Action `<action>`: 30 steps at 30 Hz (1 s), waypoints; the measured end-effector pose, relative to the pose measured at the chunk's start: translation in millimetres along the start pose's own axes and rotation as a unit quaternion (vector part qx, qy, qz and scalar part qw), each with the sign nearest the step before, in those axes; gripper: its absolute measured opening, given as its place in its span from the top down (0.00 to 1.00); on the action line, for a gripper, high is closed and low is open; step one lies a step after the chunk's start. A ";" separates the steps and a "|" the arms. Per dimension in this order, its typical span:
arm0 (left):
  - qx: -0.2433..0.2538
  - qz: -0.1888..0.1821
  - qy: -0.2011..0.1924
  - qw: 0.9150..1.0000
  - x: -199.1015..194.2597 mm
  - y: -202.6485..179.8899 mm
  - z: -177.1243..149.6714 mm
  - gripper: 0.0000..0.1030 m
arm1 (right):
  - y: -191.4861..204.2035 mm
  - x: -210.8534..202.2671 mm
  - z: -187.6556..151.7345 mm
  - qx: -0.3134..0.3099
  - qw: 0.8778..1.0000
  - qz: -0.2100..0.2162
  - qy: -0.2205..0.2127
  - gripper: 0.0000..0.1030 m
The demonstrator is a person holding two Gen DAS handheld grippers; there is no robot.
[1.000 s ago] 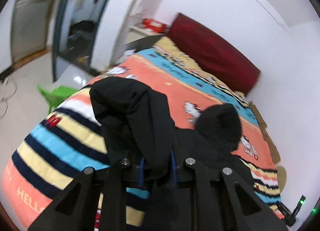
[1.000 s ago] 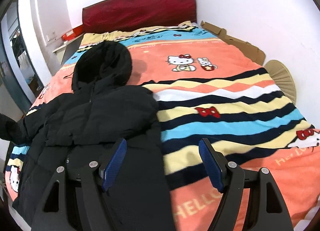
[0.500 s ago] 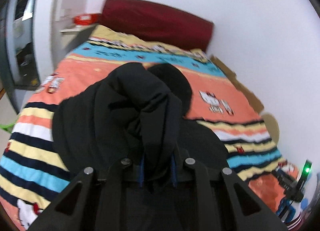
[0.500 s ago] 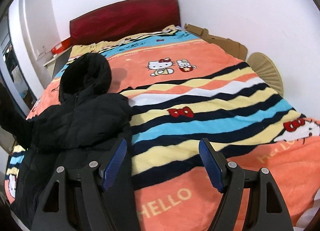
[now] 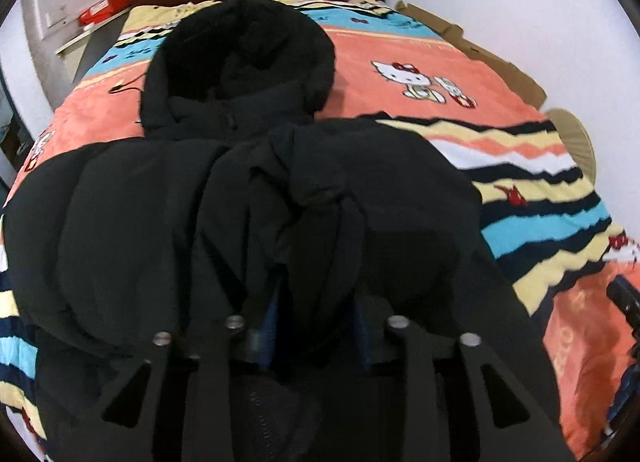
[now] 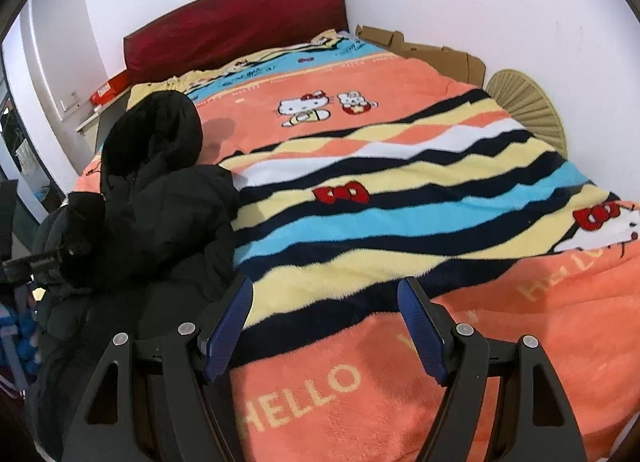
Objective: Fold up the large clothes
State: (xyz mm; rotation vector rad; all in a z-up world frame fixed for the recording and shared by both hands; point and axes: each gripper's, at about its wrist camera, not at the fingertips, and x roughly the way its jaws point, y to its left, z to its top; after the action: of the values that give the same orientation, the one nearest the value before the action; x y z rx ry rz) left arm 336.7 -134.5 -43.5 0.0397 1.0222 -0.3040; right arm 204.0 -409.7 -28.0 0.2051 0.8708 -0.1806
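Observation:
A black hooded puffer jacket (image 5: pixel 168 198) lies on the bed, its hood (image 5: pixel 240 50) toward the headboard. My left gripper (image 5: pixel 316 326) is shut on a black sleeve (image 5: pixel 320 230) of the jacket and holds it over the jacket's body; the fabric hides the fingertips. In the right wrist view the jacket (image 6: pixel 160 206) lies at the left of the bed. My right gripper (image 6: pixel 326 326) is open and empty, low over the blanket to the right of the jacket.
The bed carries a striped orange, blue and yellow cartoon blanket (image 6: pixel 400 198) and a dark red headboard (image 6: pixel 236 26). Flattened cardboard (image 6: pixel 432 50) and a round woven fan (image 6: pixel 528 102) lie by the right wall. A red box (image 5: pixel 100 10) sits on a shelf at left.
My left gripper has swung the sleeve from the left side of the bed across onto the jacket's body. My right gripper has shifted right, away from the jacket, and stays open.

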 end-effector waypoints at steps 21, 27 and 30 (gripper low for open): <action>-0.034 0.063 -0.093 0.993 -119.7 144.2 -7.9 0.48 | 142.8 -12.9 19.4 -0.116 0.992 0.055 -0.005 0.28; -0.064 0.117 -0.096 0.986 -109.9 224.3 1.6 0.48 | 248.3 13.4 41.1 -0.190 0.977 0.097 -0.011 0.28; -0.074 0.128 -0.094 0.985 -89.0 246.8 8.2 0.48 | 293.2 32.8 46.3 -0.212 0.970 0.121 -0.010 0.28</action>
State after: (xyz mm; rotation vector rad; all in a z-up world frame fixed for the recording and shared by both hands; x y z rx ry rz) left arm 366.6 120.9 9.2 0.0075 0.8381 0.0039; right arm 329.1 -140.6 6.3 -0.0915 0.8372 0.2307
